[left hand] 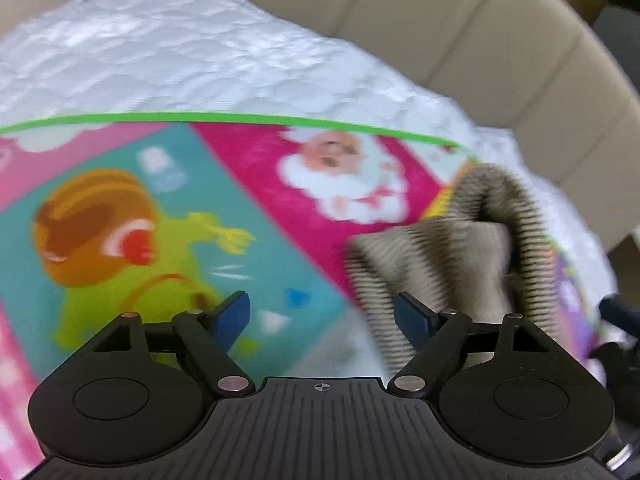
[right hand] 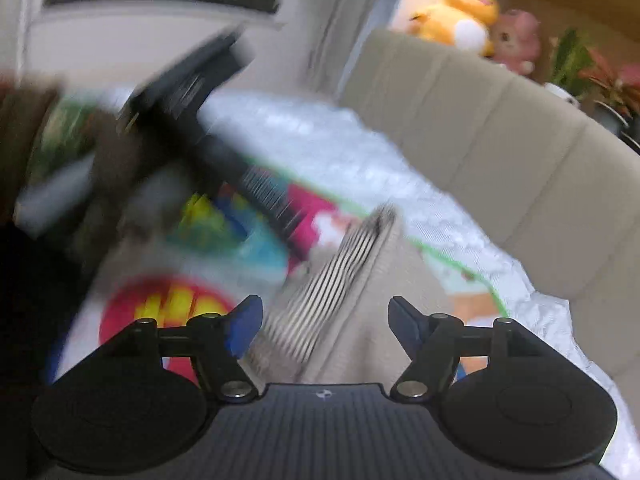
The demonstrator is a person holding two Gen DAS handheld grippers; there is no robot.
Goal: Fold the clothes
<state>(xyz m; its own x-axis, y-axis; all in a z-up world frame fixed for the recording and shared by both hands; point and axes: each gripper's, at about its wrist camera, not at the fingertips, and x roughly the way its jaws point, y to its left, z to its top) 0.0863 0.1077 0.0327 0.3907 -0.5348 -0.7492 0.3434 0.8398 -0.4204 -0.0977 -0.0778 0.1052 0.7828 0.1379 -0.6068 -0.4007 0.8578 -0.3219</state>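
The left tool [left hand: 322, 314] has its 2 blue-padded fingers [left hand: 232, 314] spread apart with nothing between them. It hangs above a bright cartoon-printed play mat with a green border [left hand: 160, 208], which lies on a white quilted bed cover [left hand: 180, 60]. A beige ribbed knit garment with dark striped edging [left hand: 448, 248] lies crumpled on the right part of the mat, just beyond the left tool's right finger; one part of it rises in a rounded, folded hump. Whether that finger touches the fabric cannot be told from the left wrist view. Behind the bed cover stands a beige padded headboard with vertical seams [left hand: 500, 40].

The right tool [right hand: 325, 322] also has its 2 blue-padded fingers [right hand: 244, 326] set wide apart, gripping nothing. Directly ahead of it, the beige ribbed knit garment [right hand: 372, 300] lies on the play mat [right hand: 224, 232], a striped ribbed band running away from the gap between the fingers. The left tool [right hand: 192, 92] shows in this view as a dark, heavily blurred shape at the upper left, above the mat. The white bed cover [right hand: 360, 160] and the padded headboard [right hand: 500, 140] fill the right side. On top of the headboard sit a yellow plush duck [right hand: 460, 12], a pink plush toy [right hand: 516, 38] just beside it, and a green and red leafy plant [right hand: 592, 68] further right.
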